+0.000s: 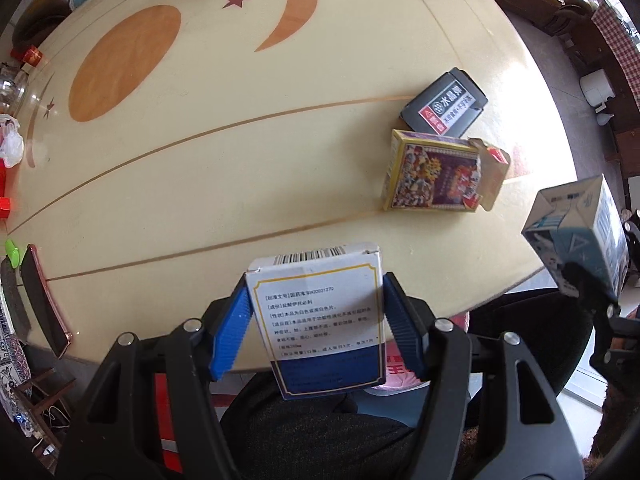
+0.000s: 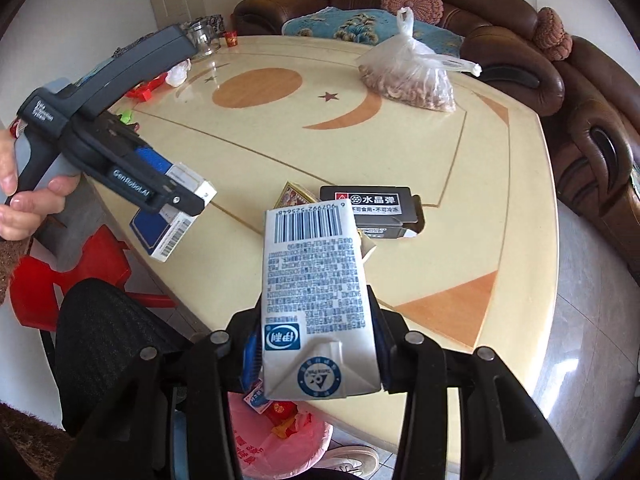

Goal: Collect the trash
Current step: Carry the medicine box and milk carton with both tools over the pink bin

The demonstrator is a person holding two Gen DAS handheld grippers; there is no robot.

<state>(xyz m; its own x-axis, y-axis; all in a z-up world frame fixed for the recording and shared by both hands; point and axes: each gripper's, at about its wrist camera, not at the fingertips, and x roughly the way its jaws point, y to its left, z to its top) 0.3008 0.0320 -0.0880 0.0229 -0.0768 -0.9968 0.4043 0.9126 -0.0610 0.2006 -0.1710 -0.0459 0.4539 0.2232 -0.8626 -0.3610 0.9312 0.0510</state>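
Observation:
My left gripper (image 1: pixel 316 320) is shut on a white and blue medicine box (image 1: pixel 320 320), held over the table's near edge; it also shows in the right wrist view (image 2: pixel 176 216). My right gripper (image 2: pixel 316 354) is shut on a white milk carton (image 2: pixel 316 300), held above a pink-lined trash bin (image 2: pixel 280 440) below the table edge. The carton also shows in the left wrist view (image 1: pixel 580 236). A colourful card box (image 1: pixel 436 172) with an open flap and a dark grey box (image 1: pixel 444 102) lie on the cream table (image 1: pixel 240 160).
A plastic bag of nuts (image 2: pixel 408 72) sits at the table's far side. A phone (image 1: pixel 44 300), glass jar (image 1: pixel 12 88) and red items (image 1: pixel 26 54) line the left edge. A brown sofa (image 2: pixel 560 80) curves behind; a red stool (image 2: pixel 80 272) stands left.

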